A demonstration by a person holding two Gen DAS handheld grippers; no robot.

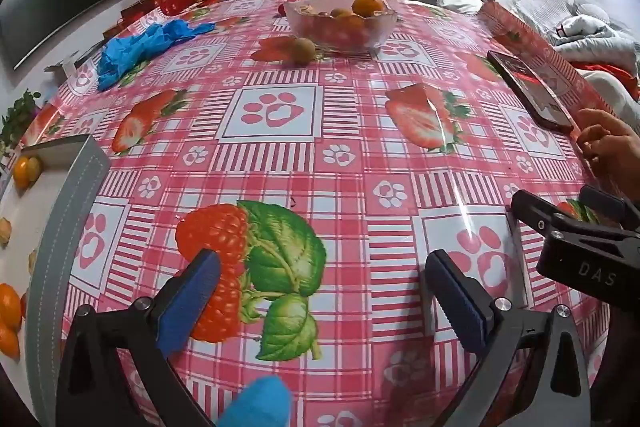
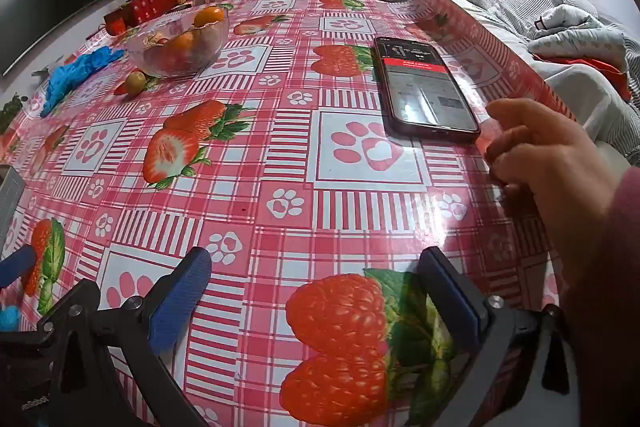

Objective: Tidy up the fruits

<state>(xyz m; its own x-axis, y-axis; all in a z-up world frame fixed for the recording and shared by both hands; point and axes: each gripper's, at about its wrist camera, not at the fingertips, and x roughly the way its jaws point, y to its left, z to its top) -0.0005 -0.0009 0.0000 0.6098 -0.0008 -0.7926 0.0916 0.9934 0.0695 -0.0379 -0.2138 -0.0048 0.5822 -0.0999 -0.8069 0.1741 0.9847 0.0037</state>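
Note:
A clear glass bowl (image 1: 342,23) holding oranges and small fruits stands at the far side of the table; it also shows in the right wrist view (image 2: 178,45). A small brownish fruit (image 1: 303,50) lies loose on the tablecloth beside the bowl, and shows in the right wrist view (image 2: 135,82) too. Several oranges (image 1: 26,169) lie on a white surface past the table's left edge. My left gripper (image 1: 320,287) is open and empty, low over the cloth. My right gripper (image 2: 316,287) is open and empty too. Both are far from the bowl.
A phone (image 2: 424,89) lies at the right, screen lit. A bare hand (image 2: 548,151) rests by the curled-up edge of the pink strawberry tablecloth (image 2: 280,163). Blue gloves (image 1: 140,45) lie far left. Red boxes and clutter line the far edge; a bed is on the right.

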